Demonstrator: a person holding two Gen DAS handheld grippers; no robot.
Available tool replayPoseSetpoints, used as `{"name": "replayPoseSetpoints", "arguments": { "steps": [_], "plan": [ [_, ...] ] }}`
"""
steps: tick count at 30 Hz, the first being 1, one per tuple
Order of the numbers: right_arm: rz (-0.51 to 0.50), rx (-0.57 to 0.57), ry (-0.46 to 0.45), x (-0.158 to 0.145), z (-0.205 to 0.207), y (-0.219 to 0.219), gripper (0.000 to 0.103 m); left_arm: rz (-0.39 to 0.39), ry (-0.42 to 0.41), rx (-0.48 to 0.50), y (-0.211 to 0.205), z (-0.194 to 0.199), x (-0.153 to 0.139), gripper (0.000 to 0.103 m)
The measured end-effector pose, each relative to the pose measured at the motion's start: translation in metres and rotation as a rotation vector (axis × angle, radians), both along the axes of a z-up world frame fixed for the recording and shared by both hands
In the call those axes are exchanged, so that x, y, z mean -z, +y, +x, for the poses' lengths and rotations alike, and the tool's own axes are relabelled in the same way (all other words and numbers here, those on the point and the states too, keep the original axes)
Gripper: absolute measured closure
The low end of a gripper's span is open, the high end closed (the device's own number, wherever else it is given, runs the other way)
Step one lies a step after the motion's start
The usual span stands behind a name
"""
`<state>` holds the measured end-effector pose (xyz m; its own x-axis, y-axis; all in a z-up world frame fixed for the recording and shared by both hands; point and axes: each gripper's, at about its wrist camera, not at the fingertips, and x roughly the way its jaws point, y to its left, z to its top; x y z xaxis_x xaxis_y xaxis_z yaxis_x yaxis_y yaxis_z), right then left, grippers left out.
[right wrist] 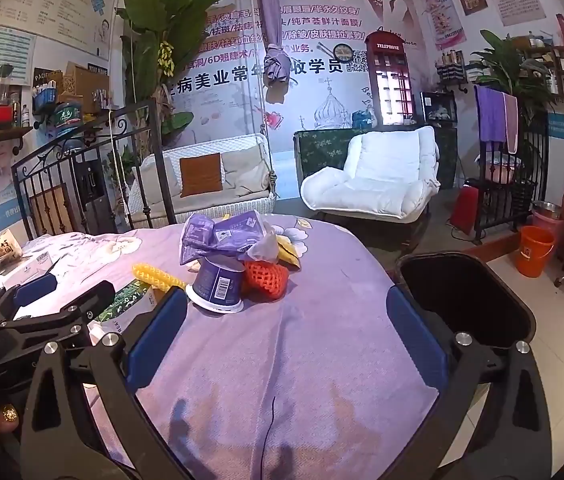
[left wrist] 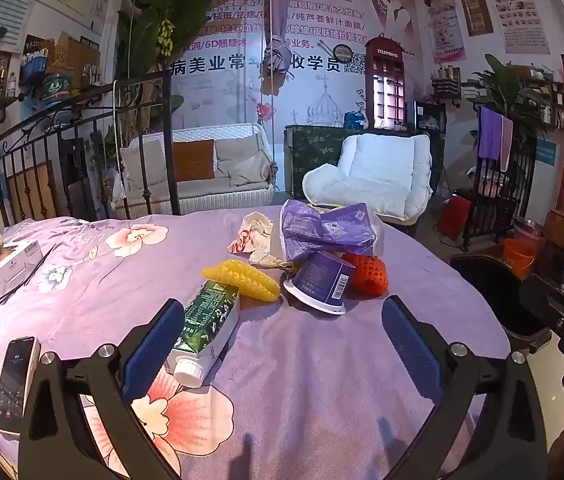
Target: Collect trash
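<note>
The trash is piled on a purple flowered cloth [left wrist: 322, 380] covering the worktop, and the cup [left wrist: 322, 284] is taken as landmark. The cup is seen lying on its side, its barcode facing the cameras. A crumpled purple bag [left wrist: 322, 230] rests on top of it, overlapping its upper edge. A red foam net [left wrist: 368, 274] lies just beside the cup on the right, touching it. A yellow foam net [left wrist: 244, 278] lies just to the cup's left. A green carton [left wrist: 208, 328] with a white cap is found nearer the camera than the cup and to its left, touching the yellow net. Crumpled paper [left wrist: 252, 234] lies behind the cup, to the left of the bag.

The left gripper [left wrist: 282, 344] is held in front of the cup with its jaws spread wide; nothing is gripped, though the carton lies close by the left finger. The right gripper [right wrist: 288, 332] is likewise held before the cup, jaws fully apart and empty.

A black bin [right wrist: 466, 300] stands off the worktop's edge, to the right of the cup. A phone [left wrist: 16, 384] and a white box [left wrist: 2, 270] lie well to the cup's left.
</note>
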<state>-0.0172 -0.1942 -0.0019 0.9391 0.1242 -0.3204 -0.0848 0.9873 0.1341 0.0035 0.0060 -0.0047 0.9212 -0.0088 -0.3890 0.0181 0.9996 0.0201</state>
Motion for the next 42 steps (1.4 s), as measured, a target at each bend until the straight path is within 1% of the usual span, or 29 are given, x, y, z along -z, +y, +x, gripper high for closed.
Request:
{"name": "replayPoseSetpoints", "arguments": {
  "steps": [13, 42],
  "plan": [
    [0.001, -0.005, 0.006, 0.0011, 0.0006, 0.0026, 0.004, 0.005, 0.005, 0.003, -0.0021, 0.0007, 0.003, 0.005],
    [0.004, -0.017, 0.028, 0.0063, 0.0052, 0.0052, 0.004, -0.009, 0.019, 0.012, 0.001, 0.0013, 0.0065, 0.005]
  ]
}}
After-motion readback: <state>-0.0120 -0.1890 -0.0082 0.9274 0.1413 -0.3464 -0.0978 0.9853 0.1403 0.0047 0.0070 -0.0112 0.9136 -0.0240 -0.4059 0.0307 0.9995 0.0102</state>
